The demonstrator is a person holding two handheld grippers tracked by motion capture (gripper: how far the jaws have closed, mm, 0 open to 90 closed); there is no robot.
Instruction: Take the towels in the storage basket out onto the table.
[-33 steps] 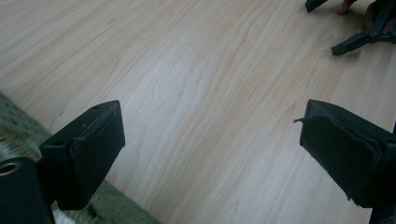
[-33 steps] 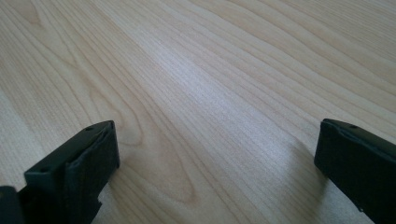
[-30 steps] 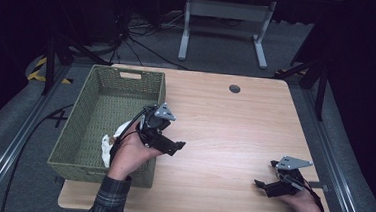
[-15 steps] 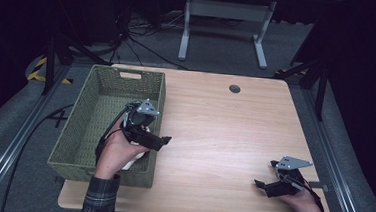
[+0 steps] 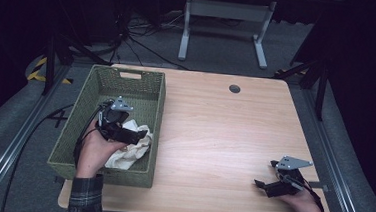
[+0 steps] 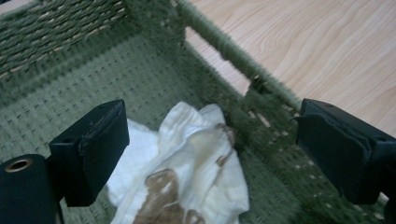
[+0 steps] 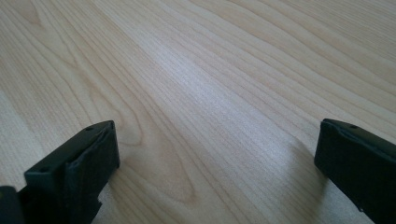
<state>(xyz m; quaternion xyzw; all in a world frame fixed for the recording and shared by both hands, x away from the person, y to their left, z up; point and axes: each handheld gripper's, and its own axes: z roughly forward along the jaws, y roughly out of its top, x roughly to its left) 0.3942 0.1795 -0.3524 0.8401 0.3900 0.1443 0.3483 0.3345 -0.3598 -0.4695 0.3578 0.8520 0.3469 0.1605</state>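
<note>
A crumpled white cloth (brown stains across its folds) lies bunched on the floor of the green woven basket. It sits at the basket's near end, against the right wall.

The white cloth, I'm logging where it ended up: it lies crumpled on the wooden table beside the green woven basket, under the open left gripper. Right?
Not quite. The high view shows the white cloth lying crumpled inside the green woven basket, not on the table, under the open left gripper.
</note>
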